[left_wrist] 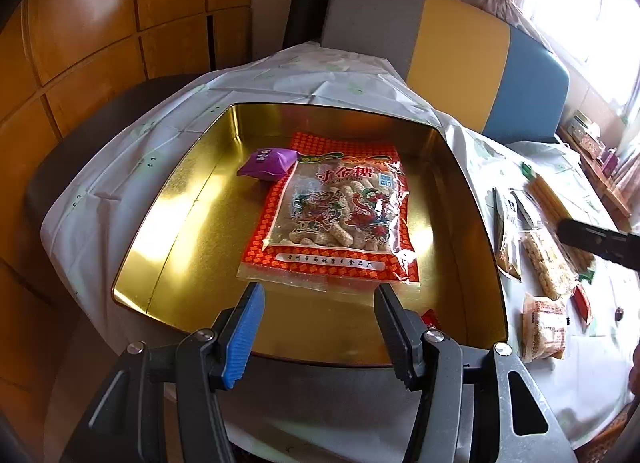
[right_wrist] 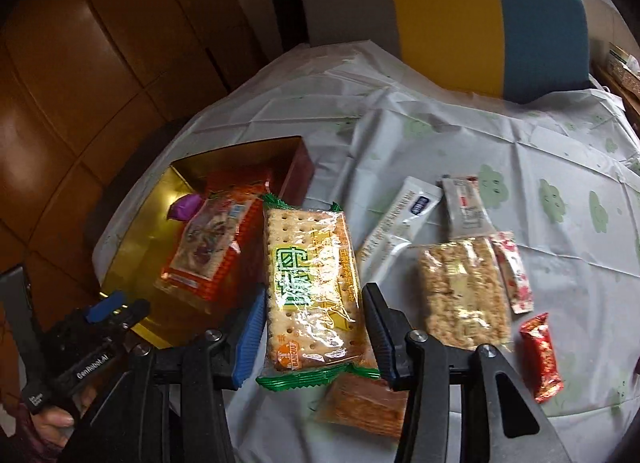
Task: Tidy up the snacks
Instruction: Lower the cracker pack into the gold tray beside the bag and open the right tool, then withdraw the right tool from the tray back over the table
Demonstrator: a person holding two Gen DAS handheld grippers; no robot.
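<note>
We see a gold tin tray (left_wrist: 192, 247) resting on a desk (right_wrist: 460, 135) covered by a white cloth with green prints. Inside the tray lie a red-and-clear bag of sesame candy (left_wrist: 336, 211) and, touching its far left corner, a small purple packet (left_wrist: 267, 161). The left tool (left_wrist: 320, 295) hangs over the tray's near edge, its fingers spread with nothing between them. The right tool (right_wrist: 314, 303) pinches a green-trimmed cracker pack (right_wrist: 312, 287) by its long sides — the pack is lifted, just beside the tray. On the cloth to the right lie a rice-crisp bar (right_wrist: 464, 291), a white sachet (right_wrist: 400, 219), another pale sachet (right_wrist: 466, 203), a red-and-white stick packet (right_wrist: 514, 271) and a red candy (right_wrist: 542, 359); an orange snack pack (right_wrist: 368, 403) lies under the crackers.
</note>
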